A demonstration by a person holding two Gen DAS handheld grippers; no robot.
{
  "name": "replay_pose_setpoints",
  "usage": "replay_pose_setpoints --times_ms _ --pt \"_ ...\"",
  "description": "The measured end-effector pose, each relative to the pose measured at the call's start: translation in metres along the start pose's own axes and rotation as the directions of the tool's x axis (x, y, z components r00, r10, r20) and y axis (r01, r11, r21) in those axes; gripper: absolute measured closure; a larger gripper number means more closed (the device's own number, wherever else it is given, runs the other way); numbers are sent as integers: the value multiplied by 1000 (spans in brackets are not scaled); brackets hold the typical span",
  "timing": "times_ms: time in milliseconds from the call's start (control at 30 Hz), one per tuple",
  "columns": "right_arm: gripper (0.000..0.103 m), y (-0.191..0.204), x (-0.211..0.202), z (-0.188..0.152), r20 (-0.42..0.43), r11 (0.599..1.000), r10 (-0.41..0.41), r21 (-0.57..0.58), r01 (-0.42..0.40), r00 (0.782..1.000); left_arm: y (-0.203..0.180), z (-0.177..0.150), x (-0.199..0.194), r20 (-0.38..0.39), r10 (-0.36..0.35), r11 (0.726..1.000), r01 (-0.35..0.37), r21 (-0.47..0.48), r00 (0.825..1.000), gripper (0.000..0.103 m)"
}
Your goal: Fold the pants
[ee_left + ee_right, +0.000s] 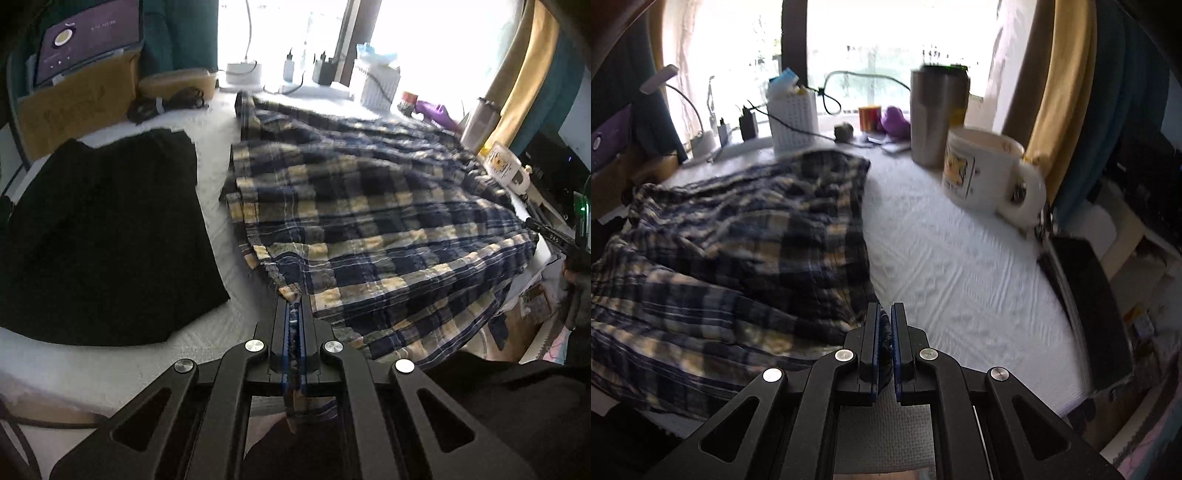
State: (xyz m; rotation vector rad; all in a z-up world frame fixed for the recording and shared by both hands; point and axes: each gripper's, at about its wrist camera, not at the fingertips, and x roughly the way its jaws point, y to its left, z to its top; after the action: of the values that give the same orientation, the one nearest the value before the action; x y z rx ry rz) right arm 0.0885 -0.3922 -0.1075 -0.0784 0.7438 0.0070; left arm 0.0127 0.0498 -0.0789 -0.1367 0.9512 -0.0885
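Plaid pants rumpled on white sheet; left gripper and right gripper each pinch hem; right view blurred.

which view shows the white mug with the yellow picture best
The right wrist view: the white ceramic mug with the yellow picture stands large beside the steel tumbler, handle visible. The left wrist view shows it only small at the far right edge.
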Motion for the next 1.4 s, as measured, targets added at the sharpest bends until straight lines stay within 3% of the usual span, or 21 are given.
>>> replay_pose_setpoints --times_ms 133,200,267,367,533,700,767,833,967,1033,1133,1167,1200,1267,1300,1400 --pt "97 -3 1 -4 -1 1000 3 15 -3 1000 -2 7 1 -19 17 1000 -16 22 1000 98" --pt "97 -4 1 -4 0 1000 4 15 -4 1000 2 13 -2 -19 35 999 -35 11 999 89" --pt "97 -5 1 -4 4 1000 6 18 -6 1000 8 18 -8 9 41 999 -41 -14 999 65" --pt "97 -5 -2 -4 9 1000 6 20 -6 1000 16 28 -20 69 48 997 -44 -60 996 51" --pt "97 -1 -7 -1 24 1000 7 26 -8 1000 13 44 -8 89 37 997 -31 -69 995 49" --pt "96 0 -8 2 29 1000 7 25 -8 1000 5 48 24 52 14 997 -10 -76 999 48" --pt "96 -1 -8 2 29 1000 8 28 -9 1000 0 46 37 38 24 998 -21 -65 999 36" --pt "96 -1 -8 2 27 1000 8 29 -9 1000 -5 44 47 14 27 998 -26 -53 1000 31" --pt "93 -4 -6 1 20 999 4 33 -5 1000 -13 37 56 -9 29 999 -29 -34 1000 31" --pt "93 -5 -7 0 17 1000 2 29 -2 1000 -17 33 55 8 46 999 -46 -12 999 33" --pt "90 -7 -9 0 21 1000 -7 30 6 1000 -25 29 55 20 72 997 -73 38 997 78" --pt "83 -8 -10 0 23 999 -10 32 9 1000 -28 28 53 20 64 997 -65 53 998 92" --pt "76 -9 -11 0 26 999 -12 36 11 1000 -31 27 51 16 47 997 -48 62 999 100" --pt "24 -13 -15 1 42 999 -10 53 8 999 -35 23 44 26 58 994 -60 86 998 102" --pt "18 -14 -18 1 57 998 -3 60 -1 998 -36 21 39 31 66 993 -69 101 997 102" --pt "17 -13 -21 2 71 998 8 57 -12 997 -33 15 29 26 69 993 -71 95 997 103"
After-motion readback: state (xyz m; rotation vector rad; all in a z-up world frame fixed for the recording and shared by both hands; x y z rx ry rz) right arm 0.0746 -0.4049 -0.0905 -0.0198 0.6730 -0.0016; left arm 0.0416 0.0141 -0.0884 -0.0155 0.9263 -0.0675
